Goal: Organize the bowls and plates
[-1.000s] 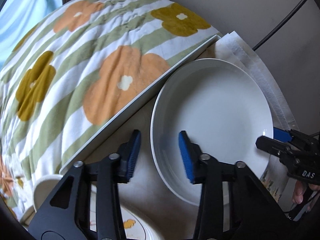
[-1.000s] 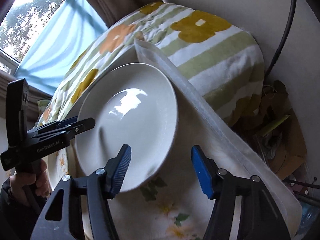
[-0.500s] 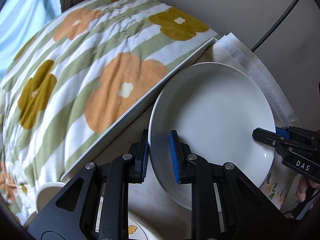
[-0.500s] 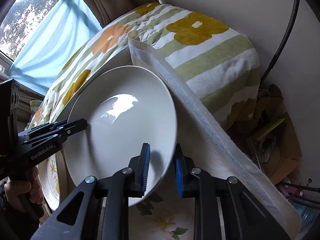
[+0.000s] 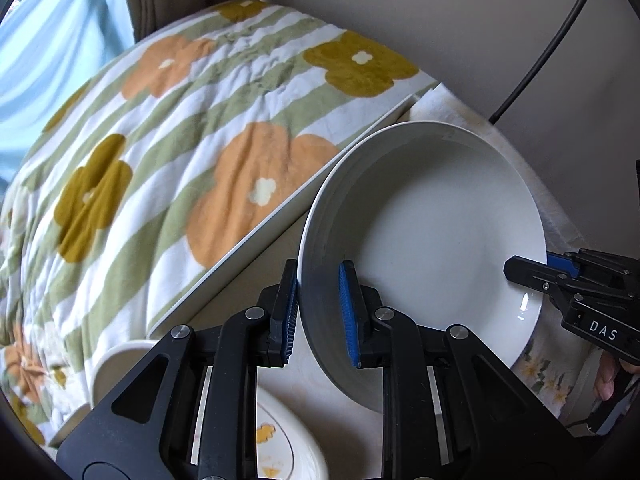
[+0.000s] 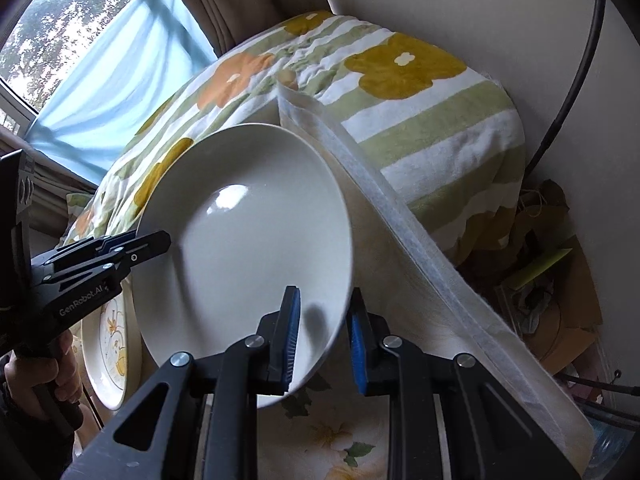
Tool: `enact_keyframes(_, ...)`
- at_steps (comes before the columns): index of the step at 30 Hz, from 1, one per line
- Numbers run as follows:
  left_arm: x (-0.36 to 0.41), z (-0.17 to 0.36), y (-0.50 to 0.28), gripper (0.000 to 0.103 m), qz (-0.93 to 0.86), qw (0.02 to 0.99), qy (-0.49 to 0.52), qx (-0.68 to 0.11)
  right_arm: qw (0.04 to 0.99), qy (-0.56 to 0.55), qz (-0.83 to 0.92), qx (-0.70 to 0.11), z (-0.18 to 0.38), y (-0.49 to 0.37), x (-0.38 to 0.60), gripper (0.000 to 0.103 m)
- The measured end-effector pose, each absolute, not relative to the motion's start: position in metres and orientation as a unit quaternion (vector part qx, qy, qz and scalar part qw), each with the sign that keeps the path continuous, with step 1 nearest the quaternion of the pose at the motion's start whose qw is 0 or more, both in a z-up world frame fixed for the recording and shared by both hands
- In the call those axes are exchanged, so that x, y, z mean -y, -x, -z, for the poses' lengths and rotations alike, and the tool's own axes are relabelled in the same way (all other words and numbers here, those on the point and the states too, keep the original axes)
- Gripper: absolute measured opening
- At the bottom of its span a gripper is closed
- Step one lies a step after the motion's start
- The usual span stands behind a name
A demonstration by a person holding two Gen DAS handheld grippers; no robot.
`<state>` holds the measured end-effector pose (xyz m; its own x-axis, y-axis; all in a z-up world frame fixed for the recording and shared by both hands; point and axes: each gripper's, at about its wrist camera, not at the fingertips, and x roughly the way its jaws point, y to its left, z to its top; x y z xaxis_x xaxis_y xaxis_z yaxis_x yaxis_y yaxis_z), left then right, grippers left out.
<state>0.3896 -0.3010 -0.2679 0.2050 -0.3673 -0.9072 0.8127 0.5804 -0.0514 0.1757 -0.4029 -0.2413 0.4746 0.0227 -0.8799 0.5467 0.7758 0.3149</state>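
Note:
A plain white plate hangs tilted above the table, gripped at opposite sides of its rim. My left gripper is shut on its near left rim, blue pads on both faces. My right gripper is shut on the plate at its near right rim. In the left wrist view the right gripper shows at the plate's right edge. In the right wrist view the left gripper shows at its left edge, with a hand on the handle.
A flower-patterned plate lies below the held plate, with a white bowl to its left. A flowered blanket covers the bed behind a white board edge. A floral tablecloth covers the table; a wall and a black cable stand behind.
Both grippers went from open around the plate's rim to shut on it. The plate has since risen a little and tilted, showing more of the patterned plate beneath.

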Motion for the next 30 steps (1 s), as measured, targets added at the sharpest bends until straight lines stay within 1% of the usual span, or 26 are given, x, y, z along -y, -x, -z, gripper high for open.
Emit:
enact_keyframes(10, 0.263, 0.215, -0.345, 0.017, 0.357, 0.782, -0.202, -0.469, 0.829, -0.263, 0.112, -0.480, 0.199, -0.156, 0.388, 0.021)
enact_keyframes(17, 0.195, 0.182, -0.285, 0.017, 0.276, 0.822, -0.148, -0.476, 0.840, -0.216, 0.027, -0.496, 0.170, -0.138, 0.358, 0.021)
enact_keyframes(24, 0.116, 0.177, -0.222, 0.017, 0.177, 0.849, -0.087, -0.490, 0.842, -0.157, -0.074, -0.511, 0.160, -0.124, 0.305, 0.021)
enact_keyframes(30, 0.043, 0.196, -0.176, 0.017, 0.109, 0.849, -0.038, -0.515, 0.825, -0.122, -0.147, -0.532, 0.174, -0.117, 0.247, 0.021)
